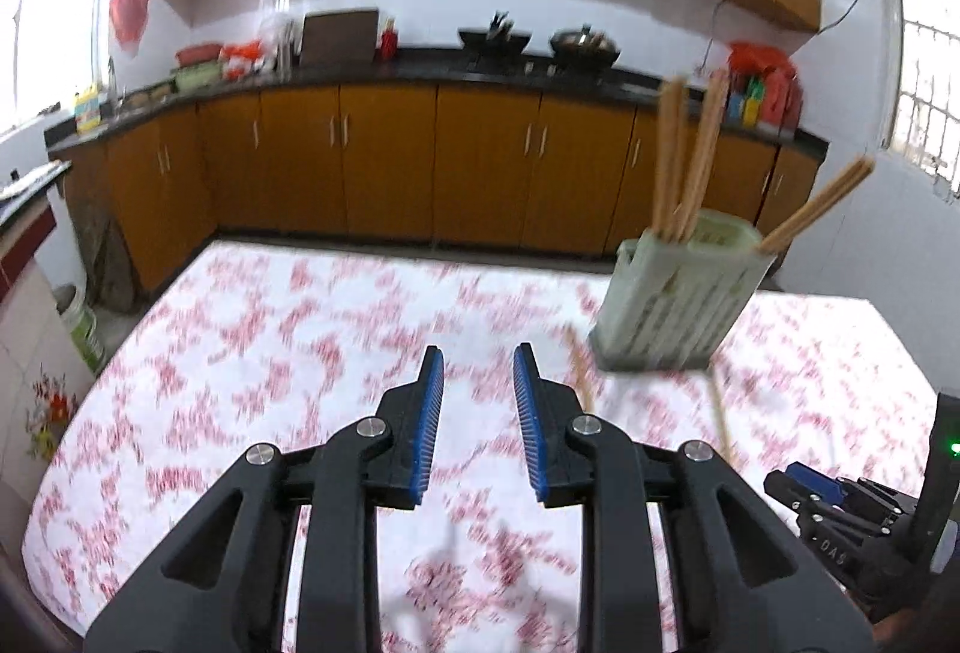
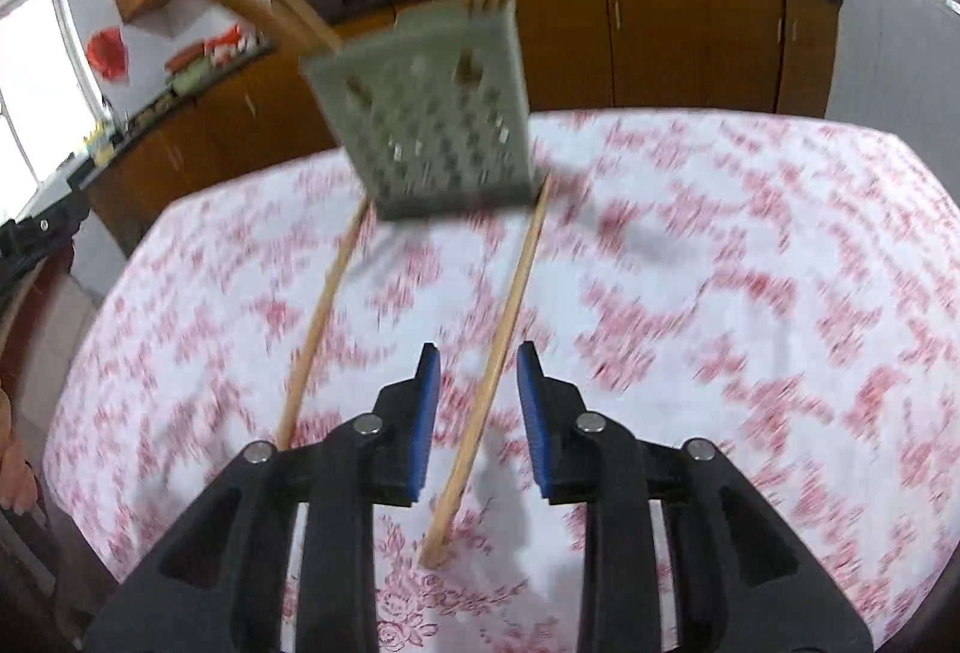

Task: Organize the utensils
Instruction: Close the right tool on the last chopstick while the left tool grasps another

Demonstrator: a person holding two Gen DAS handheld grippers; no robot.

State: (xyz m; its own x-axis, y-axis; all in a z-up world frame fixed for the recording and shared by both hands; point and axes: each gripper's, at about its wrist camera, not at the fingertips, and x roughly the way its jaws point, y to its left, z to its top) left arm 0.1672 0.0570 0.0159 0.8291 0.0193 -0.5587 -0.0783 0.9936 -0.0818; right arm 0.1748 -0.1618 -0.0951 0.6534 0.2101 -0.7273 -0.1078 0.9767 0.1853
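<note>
A pale green perforated chopstick holder (image 1: 672,293) stands on the table with several wooden chopsticks (image 1: 678,155) upright in it; it also shows in the right wrist view (image 2: 444,113). Two loose chopsticks lie flat on the cloth in front of it, the left chopstick (image 2: 321,317) and the right chopstick (image 2: 498,353). My right gripper (image 2: 477,353) is open, its jaws on either side of the right chopstick, above it. My left gripper (image 1: 478,353) is open and empty, left of the holder. The right gripper shows at the left wrist view's lower right (image 1: 840,503).
The table (image 1: 270,353) has a white cloth with a red flower pattern. Orange kitchen cabinets (image 1: 384,155) and a dark counter with woks (image 1: 582,44) run behind it. A green bucket (image 1: 81,323) stands on the floor at the left.
</note>
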